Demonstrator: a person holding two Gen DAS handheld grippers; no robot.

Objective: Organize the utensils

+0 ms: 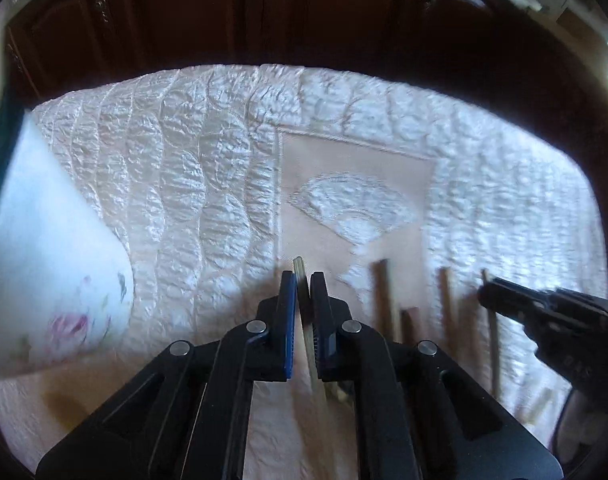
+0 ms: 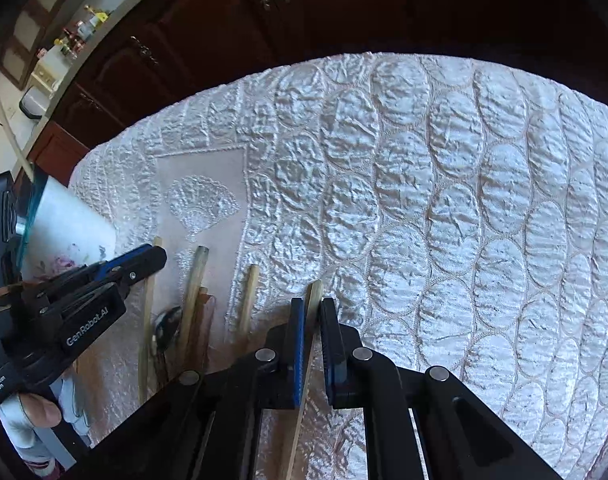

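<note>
My left gripper (image 1: 303, 278) is shut on a thin pale chopstick (image 1: 299, 265) that runs between its blue pads, just above the cloth. In the right wrist view the left gripper (image 2: 158, 252) comes in from the left, a hand below it. My right gripper (image 2: 313, 303) is shut on another wooden chopstick (image 2: 317, 288), which slants down under the jaws. The left wrist view shows the right gripper (image 1: 484, 292) low at the right. Loose chopsticks (image 2: 194, 300) (image 2: 249, 300) and a metal spoon (image 2: 166, 326) lie between the two grippers.
A white floral cup (image 1: 44, 264) with a teal rim stands at the left, and it also shows in the right wrist view as the cup (image 2: 70, 228). A white quilted cloth (image 2: 424, 200) covers the table. Dark wooden cabinets (image 1: 264, 20) stand beyond its far edge.
</note>
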